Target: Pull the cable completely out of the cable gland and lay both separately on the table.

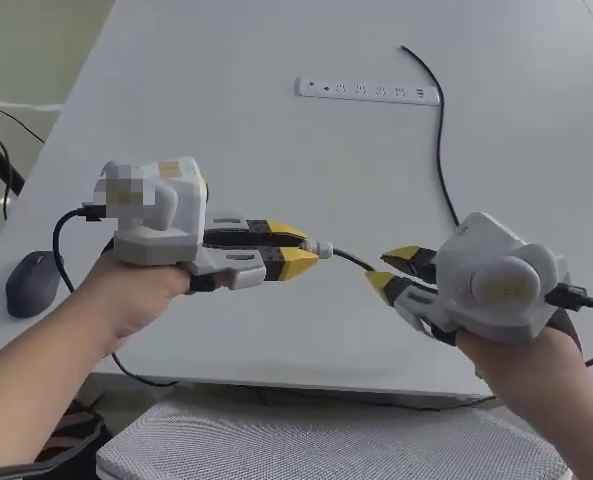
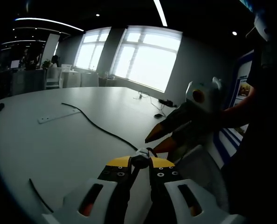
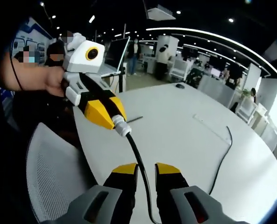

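Pinching the small white plastic cable gland (image 1: 323, 249) in the left claw (image 1: 311, 252) above the pale tabletop (image 1: 276, 150), pointing its thin black cable (image 1: 351, 260) straight through the unclenched right claw (image 1: 392, 269) just beside it.

Your left gripper (image 1: 311, 248) and right gripper (image 1: 384, 266): white bodies, black jaws, yellow tips. Cable gland (image 3: 121, 126): pale grey. Cable (image 1: 351, 260): black. Table (image 1: 276, 150), power strip (image 1: 368, 91): plain white. Mouse (image 1: 31, 283): dark grey. Chair (image 1: 326, 445): grey mesh.
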### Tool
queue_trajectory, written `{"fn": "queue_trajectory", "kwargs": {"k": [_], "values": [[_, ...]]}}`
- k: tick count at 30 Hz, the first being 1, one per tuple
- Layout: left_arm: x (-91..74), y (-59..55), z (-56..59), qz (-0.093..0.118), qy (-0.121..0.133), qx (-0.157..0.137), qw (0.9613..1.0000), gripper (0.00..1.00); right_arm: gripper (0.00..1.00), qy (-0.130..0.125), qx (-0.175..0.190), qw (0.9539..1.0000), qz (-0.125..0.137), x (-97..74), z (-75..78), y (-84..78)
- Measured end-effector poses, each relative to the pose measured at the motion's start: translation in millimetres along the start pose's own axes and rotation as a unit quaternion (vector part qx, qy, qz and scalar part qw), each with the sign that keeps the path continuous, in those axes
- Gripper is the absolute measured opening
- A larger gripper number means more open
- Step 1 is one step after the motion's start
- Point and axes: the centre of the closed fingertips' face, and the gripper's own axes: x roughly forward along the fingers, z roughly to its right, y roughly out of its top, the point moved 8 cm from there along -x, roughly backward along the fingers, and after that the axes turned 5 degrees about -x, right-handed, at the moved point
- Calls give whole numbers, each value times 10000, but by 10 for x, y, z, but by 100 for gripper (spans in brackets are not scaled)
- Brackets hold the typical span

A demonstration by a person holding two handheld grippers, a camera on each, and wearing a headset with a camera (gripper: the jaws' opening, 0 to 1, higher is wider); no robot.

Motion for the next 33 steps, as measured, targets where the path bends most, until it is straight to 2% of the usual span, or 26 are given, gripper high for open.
{"fn": "queue_trajectory", "kwargs": {"k": [4,7,11,16,26,33], "values": [[1,-1,14,-9,-7,10,10000,15,10,92,-520,9986,-41,46,-66,111],[5,-2,20,-7,-5,9,10000,15,10,159,-677,9976,-14,88,-124,168],[17,-1,27,-13,-12,25,10000,15,7,84,-942,9955,-56,129,-150,233],[30,0,33,-15,-14,33,10000,15,1,36,-1038,9946,-90,148,-165,262],[34,10,40,-35,-30,39,10000,15,0,-53,-1107,9937,-139,141,-152,236],[24,26,38,31,-32,26,10000,15,0,-136,-823,9965,-84,120,-99,206]]}}
